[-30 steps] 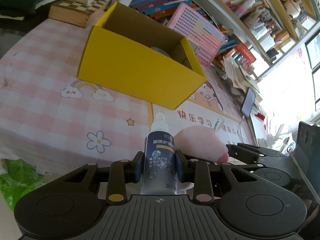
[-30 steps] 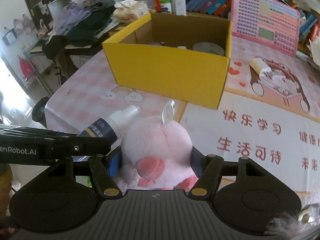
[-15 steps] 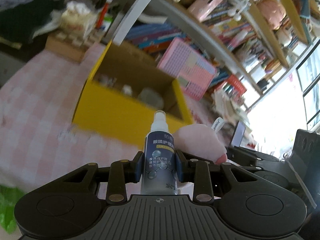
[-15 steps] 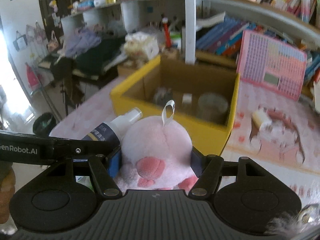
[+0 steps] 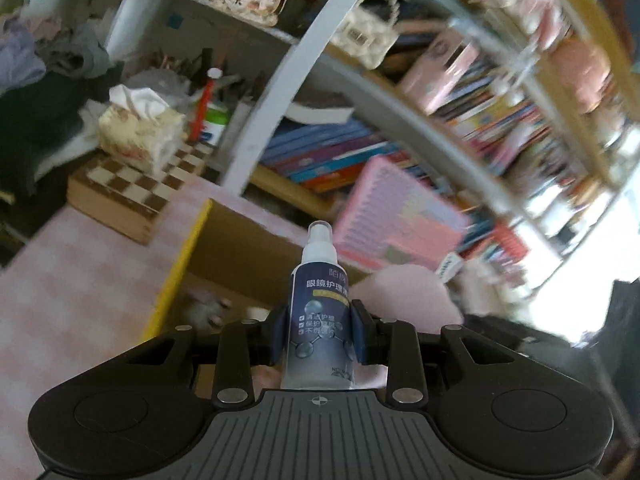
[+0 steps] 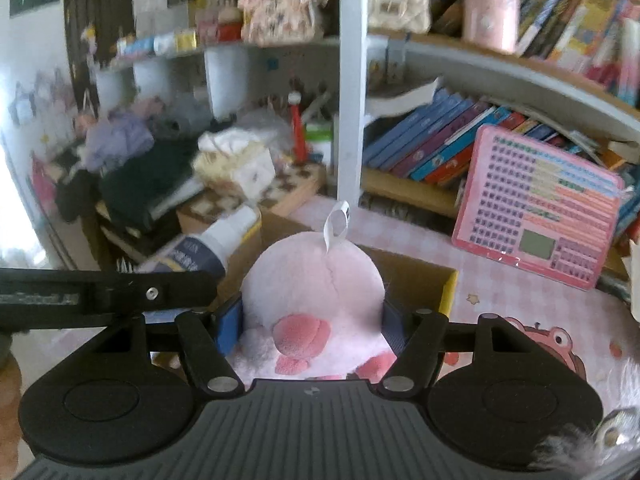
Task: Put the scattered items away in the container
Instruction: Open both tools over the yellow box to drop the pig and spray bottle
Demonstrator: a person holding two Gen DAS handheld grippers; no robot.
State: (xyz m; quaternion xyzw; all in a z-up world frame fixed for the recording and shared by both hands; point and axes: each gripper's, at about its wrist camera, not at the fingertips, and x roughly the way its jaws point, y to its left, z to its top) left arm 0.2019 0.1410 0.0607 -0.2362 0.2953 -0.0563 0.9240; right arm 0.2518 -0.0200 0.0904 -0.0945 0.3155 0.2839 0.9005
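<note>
The left tool is nearly closed, its two blue pads clamped on the lower body of a dark blue spray bottle that stands upright between them, white nozzle cap topmost. The right tool stands about half open, its pads pressed into the sides of a round pink plush toy with a white hanging loop at its top; the plush fills the gap between the fingers.

Both tools point forward and somewhat downward, side by side over the yellow cardboard box, which sits on the surface under a pink checked cloth. Bottle and plush are both above the box's open top, not yet inside it.

The left wrist view looks into the box's brown interior, where a blurred pale item lies on the bottom, and shows the plush as a pink mound just to the right of the bottle. It also shows a wooden chessboard box carrying a tissue pack. The right wrist view shows the box's far right corner, the left tool's black finger crossing in from the left with the bottle tilted above it, and a pink keypad toy leaning against the books on the shelf. Much of the left view is motion-blurred.
</note>
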